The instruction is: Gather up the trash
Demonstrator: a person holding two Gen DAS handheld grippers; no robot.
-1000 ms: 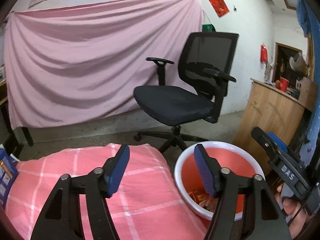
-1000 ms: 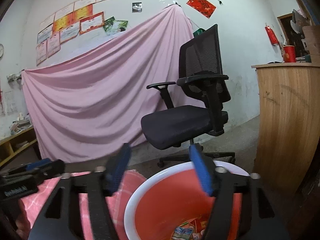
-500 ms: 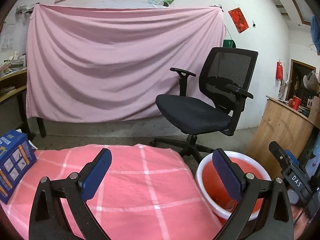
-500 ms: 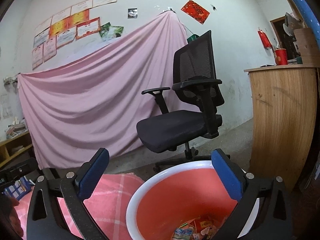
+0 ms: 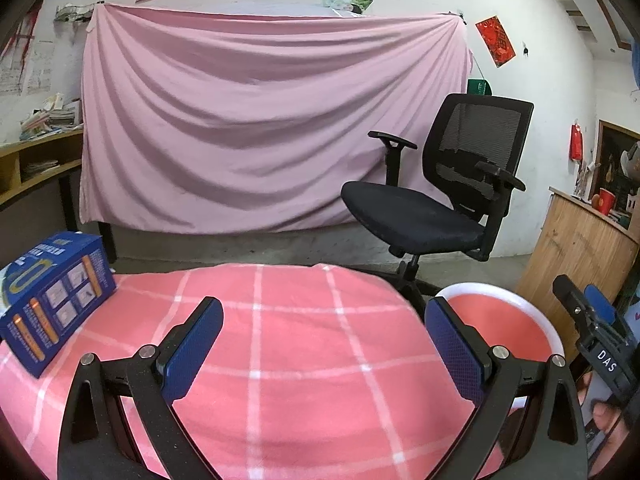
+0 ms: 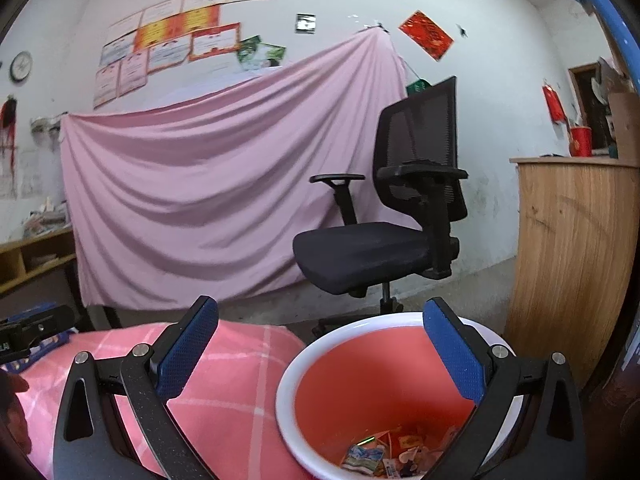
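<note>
A red bin with a white rim (image 6: 380, 380) stands beside the table, and several wrappers (image 6: 364, 456) lie on its bottom. My right gripper (image 6: 321, 304) hangs just above the bin's near side, jaws open wide with nothing between them. My left gripper (image 5: 323, 308) is over the pink checked tablecloth (image 5: 300, 328), also open and empty. In the left wrist view the bin (image 5: 492, 312) is at the right, with the right gripper (image 5: 592, 320) beyond it. A blue carton (image 5: 52, 292) sits on the cloth at the far left. No loose trash shows on the cloth.
A black office chair (image 5: 420, 212) stands behind the table and bin. To the right of the bin is a wooden counter (image 6: 572, 260) with a red cup (image 6: 580, 142) on it. A pink sheet (image 5: 260, 128) covers the back wall, with low shelves (image 5: 36, 168) on the left.
Both grippers' jaws have spread wide. The left gripper has swung left over the tablecloth, bringing the blue carton into view and leaving the bin at the right. The right gripper has shifted slightly.
</note>
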